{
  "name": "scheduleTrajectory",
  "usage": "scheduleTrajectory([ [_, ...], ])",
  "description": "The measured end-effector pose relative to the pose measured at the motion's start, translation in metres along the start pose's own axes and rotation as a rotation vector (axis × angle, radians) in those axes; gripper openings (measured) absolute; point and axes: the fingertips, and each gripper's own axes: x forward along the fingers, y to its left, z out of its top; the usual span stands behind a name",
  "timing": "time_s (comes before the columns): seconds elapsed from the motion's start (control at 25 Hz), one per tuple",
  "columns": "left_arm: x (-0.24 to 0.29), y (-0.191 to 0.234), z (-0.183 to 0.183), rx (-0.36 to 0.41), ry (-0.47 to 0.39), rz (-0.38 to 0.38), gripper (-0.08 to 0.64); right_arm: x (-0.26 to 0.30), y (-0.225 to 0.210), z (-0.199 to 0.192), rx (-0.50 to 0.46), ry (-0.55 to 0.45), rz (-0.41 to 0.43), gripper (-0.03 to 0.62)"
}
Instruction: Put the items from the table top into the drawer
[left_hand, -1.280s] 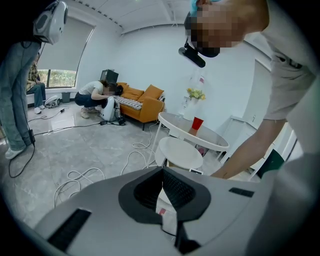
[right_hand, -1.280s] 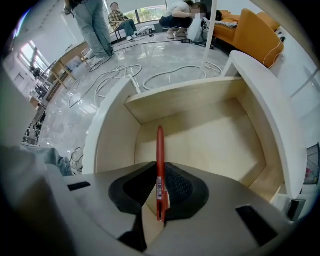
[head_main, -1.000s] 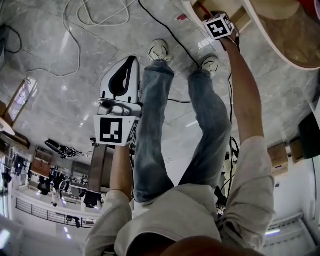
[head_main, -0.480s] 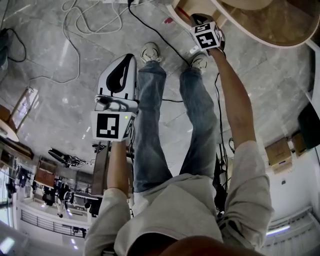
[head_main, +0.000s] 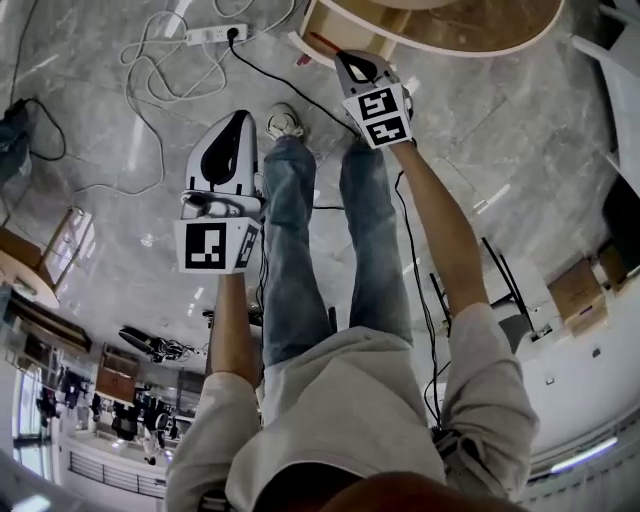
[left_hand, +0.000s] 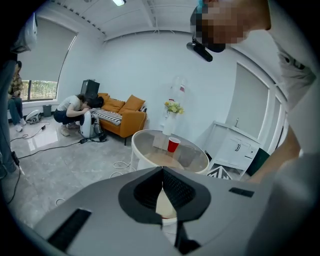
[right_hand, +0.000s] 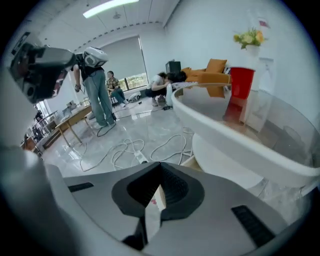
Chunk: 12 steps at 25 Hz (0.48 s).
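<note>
Both tongs are clenched on nothing. The left tongs (left_hand: 162, 170) have their tips pressed together, with only a sliver of gap lower down and no item in it. The right tongs (right_hand: 160, 163) are shut the same way, empty.

The coming move turns on the cup (left_hand: 173, 145). It stands upright on the table (left_hand: 137, 159), so its long axis runs straight up. I judge a grab would have to come at its side with the jaws spread level. From my left tongs it lies dead ahead, past the near rim and near the middle of the top, in front of a vase (left_hand: 169, 122). From my right tongs it sits up and to the right, beyond the rim. These tongs point down toward the floor (head_main: 100, 250) just short of the table, so I judge they must lift and open before any grab.

My right hand is the nearer one. In the head view that arm reaches out straight, and its tongs hang just beside the table's edge. They are close to a pale wooden box under the rim that I take for the drawer (head_main: 330, 28); what it holds I can't tell. My left arm reaches less far, with its tongs over the floor beside my left leg, well apart from the table and tipped gently down.
</note>
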Motion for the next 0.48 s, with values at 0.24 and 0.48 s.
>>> scheduleTrajectory([
  [0.24, 0.018, -0.043, 0.024, 0.034, 0.004, -0.059, 0.015, -0.091, -0.007, 0.048, 0.064, -0.184, -0.053, 0.025],
  [0.48, 0.034, -0.086, 0.052, 0.082, -0.014, -0.108, 0.015, -0.172, -0.034, 0.077, 0.136, -0.327, -0.157, 0.025],
])
